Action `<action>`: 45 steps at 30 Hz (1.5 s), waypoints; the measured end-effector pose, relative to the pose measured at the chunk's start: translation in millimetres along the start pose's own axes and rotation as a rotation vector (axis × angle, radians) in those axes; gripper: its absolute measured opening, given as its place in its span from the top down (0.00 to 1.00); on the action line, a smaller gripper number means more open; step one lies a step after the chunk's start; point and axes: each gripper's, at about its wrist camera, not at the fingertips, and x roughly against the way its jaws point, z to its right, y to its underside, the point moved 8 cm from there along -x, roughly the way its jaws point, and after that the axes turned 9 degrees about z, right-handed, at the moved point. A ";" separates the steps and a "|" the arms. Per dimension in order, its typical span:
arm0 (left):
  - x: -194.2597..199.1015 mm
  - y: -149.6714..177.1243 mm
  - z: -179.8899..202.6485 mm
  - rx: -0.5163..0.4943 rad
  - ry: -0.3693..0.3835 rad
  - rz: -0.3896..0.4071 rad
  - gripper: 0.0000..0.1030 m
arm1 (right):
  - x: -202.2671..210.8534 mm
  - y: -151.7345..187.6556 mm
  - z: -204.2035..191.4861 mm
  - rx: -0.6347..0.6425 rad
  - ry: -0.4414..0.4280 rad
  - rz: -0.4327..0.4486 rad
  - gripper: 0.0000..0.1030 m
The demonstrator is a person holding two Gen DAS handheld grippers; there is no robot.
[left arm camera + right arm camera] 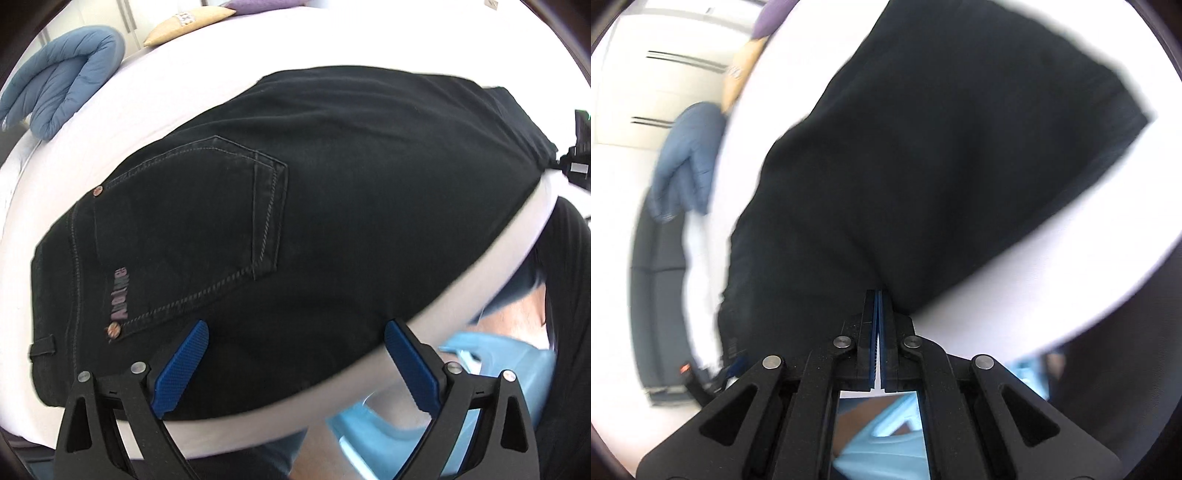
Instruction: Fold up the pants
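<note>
Black pants lie folded on a white bed, back pocket and waistband at the left of the left wrist view. My left gripper is open, its blue pads spread over the near edge of the pants, holding nothing. In the right wrist view the pants fill the middle, blurred. My right gripper is shut, its tips at the near edge of the black cloth; it appears to pinch that edge. The right gripper also shows at the right edge of the left wrist view, by the pants' far end.
A rolled blue duvet lies at the bed's far left, with a beige pillow and a purple one behind. The bed's near edge curves past me. Light blue slippers are on the floor below.
</note>
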 end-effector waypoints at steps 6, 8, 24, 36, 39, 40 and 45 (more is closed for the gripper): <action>27.6 -52.3 12.7 0.056 0.046 0.163 0.17 | -30.5 30.7 -129.5 0.076 -0.395 -0.094 0.93; 22.0 -74.0 18.4 0.097 0.069 0.208 0.16 | -63.0 53.4 -154.9 0.095 -0.444 -0.176 0.93; -0.5 -30.8 -16.1 0.202 0.083 0.142 0.40 | 27.8 -66.2 94.9 -0.375 -0.180 0.376 1.00; -40.0 -126.4 -8.0 0.255 0.130 0.237 0.11 | 92.2 -18.8 109.9 -0.525 -0.288 0.471 0.07; -78.7 -105.4 0.2 0.270 0.126 0.127 0.12 | 63.2 -19.6 87.3 -0.541 -0.301 0.396 0.10; -80.2 -99.2 2.7 0.247 0.101 0.144 0.11 | 52.3 -20.7 81.7 -0.544 -0.320 0.375 0.13; -76.5 -89.4 3.2 0.269 0.104 0.141 0.11 | 27.3 -20.3 83.3 -0.616 -0.371 0.368 0.17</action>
